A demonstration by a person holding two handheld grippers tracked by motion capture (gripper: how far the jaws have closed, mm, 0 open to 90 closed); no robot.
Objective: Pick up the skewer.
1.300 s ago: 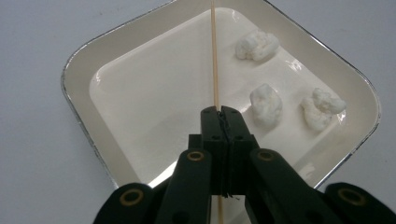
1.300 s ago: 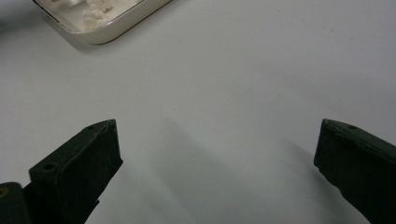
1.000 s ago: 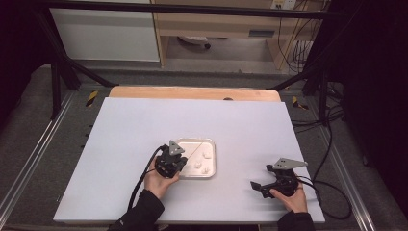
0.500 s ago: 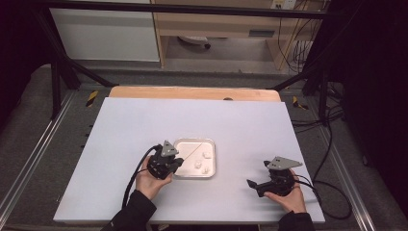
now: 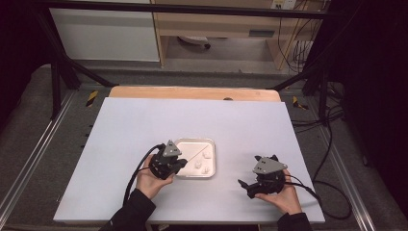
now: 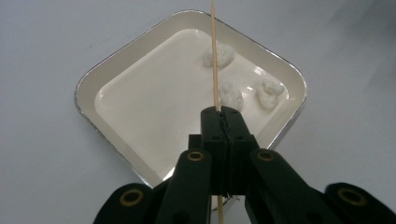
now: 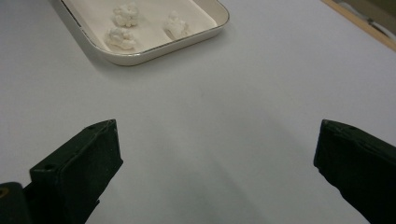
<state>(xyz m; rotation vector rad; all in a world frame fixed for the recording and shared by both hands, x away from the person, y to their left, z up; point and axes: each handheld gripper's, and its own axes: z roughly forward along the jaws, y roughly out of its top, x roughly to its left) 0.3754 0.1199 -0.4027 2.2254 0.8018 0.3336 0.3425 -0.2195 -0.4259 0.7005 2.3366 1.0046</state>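
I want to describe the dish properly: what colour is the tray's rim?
Silvery metal around a cream-white inside; the tray shows best in the left gripper view.

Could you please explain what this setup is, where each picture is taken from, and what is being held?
A person sits at a table and holds a hand-operated two-jaw gripper in each hand; there is no robot arm. The high view looks down from above the person's side. The other two pictures come from small cameras riding on each gripper, looking along its black jaws. On the table lies a tray with three white lumps in it. The left gripper is shut on a thin wooden skewer, which points out over the tray. The right gripper is open and holds nothing; it sits off to the tray's right in the high view.
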